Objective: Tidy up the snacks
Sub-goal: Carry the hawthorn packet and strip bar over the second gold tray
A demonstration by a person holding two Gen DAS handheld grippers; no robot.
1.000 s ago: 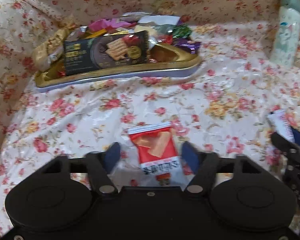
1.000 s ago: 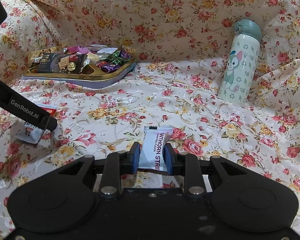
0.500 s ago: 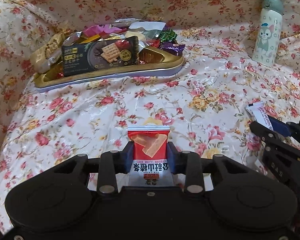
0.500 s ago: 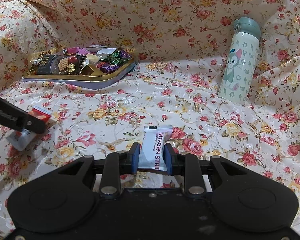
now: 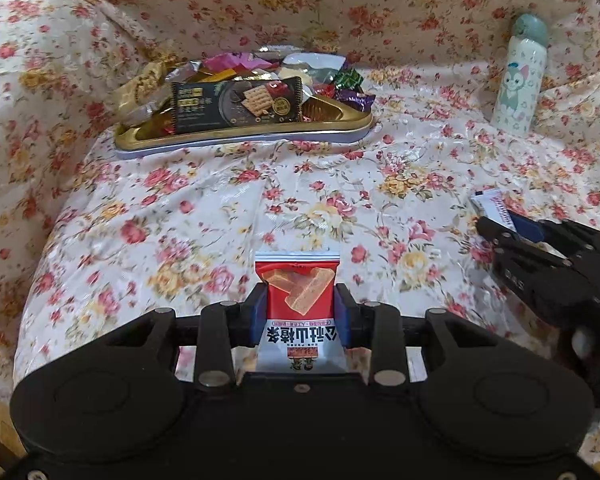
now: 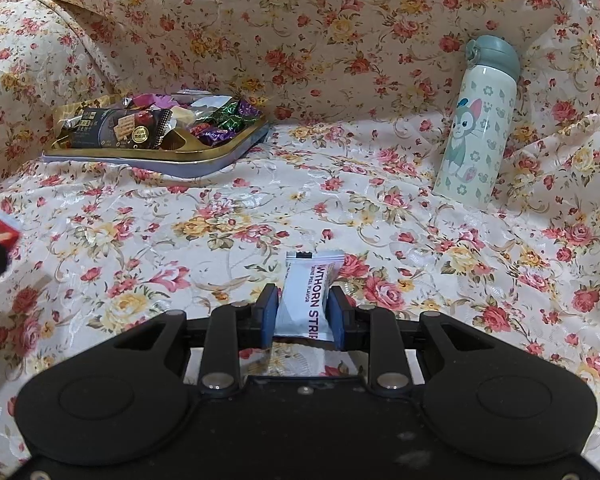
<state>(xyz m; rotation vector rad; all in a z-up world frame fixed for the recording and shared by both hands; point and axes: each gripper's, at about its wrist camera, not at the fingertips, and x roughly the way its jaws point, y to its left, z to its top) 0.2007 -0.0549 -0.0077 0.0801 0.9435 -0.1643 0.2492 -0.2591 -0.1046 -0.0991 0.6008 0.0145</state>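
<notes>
2 packets are pinched in my tongs: the left gripper (image 5: 301, 311) clamps the red snack packet (image 5: 297, 297), long axis pointing away toward the gold tray (image 5: 244, 133), and the right gripper (image 6: 303, 312) clamps the white strip packet (image 6: 308, 298), lengthwise forward. Since 1 second ago my left pads have closed on the red packet and lifted it off the floral cloth (image 5: 204, 216); the right looks unchanged. Snacks fill the tray, with bare cloth between; a cartoon bottle (image 6: 478, 128) stands far right.

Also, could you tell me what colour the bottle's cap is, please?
The bottle's cap is a muted grey-green; the right wrist view shows it best.
</notes>
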